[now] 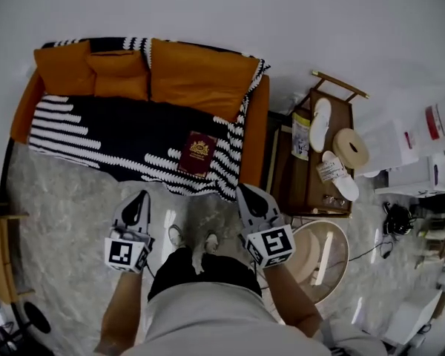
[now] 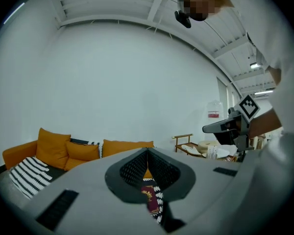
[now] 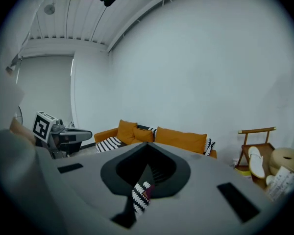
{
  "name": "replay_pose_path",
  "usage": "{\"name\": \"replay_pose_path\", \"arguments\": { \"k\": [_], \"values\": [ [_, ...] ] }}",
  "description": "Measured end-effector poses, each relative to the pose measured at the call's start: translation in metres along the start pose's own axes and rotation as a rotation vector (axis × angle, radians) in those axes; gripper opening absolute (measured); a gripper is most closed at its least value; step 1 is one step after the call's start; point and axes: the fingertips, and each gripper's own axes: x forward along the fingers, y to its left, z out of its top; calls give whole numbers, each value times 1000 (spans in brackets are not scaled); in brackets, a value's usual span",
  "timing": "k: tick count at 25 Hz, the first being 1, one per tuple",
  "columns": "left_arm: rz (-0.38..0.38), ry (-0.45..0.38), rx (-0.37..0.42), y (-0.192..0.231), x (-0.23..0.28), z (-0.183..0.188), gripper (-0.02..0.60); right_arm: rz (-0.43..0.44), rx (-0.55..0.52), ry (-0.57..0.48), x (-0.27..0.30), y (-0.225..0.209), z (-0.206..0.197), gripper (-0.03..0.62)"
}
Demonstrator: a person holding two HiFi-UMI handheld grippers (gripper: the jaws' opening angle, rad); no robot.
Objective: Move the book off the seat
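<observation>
A maroon book (image 1: 199, 154) with a gold emblem lies flat on the black-and-white striped blanket (image 1: 104, 136) that covers the seat of the orange sofa (image 1: 200, 76), near the seat's front right. Both grippers hang in front of the sofa, above the floor and apart from the book. My left gripper (image 1: 139, 197) is shut and holds nothing. In the left gripper view its jaws (image 2: 148, 153) meet, and the book (image 2: 148, 197) shows below them. My right gripper (image 1: 246, 193) is shut and empty too. In the right gripper view only a strip of blanket (image 3: 138, 196) shows past my right gripper (image 3: 148, 148).
A wooden rack (image 1: 311, 176) stands right of the sofa with white slippers (image 1: 321, 123) and a round beige roll (image 1: 351, 147) on it. A round wooden stool (image 1: 317, 254) sits by my right hand. White boxes and cables (image 1: 400, 217) crowd the far right. The floor is grey marble (image 1: 67, 213).
</observation>
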Motion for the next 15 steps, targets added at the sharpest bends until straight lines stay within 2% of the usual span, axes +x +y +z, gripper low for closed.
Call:
{"name": "replay_pose_path", "arguments": {
  "k": [5,9,15],
  "values": [
    [-57,45,-61,15,24,-44,18,-16,-22,87,20,12,-28,21],
    [-88,64,-91,29,46,-81,18,-15,-21,105,44,23,-51,21],
    [-193,135,-99,32,89,-146,20,-5,19,155,81,29,-105,21]
  ]
}}
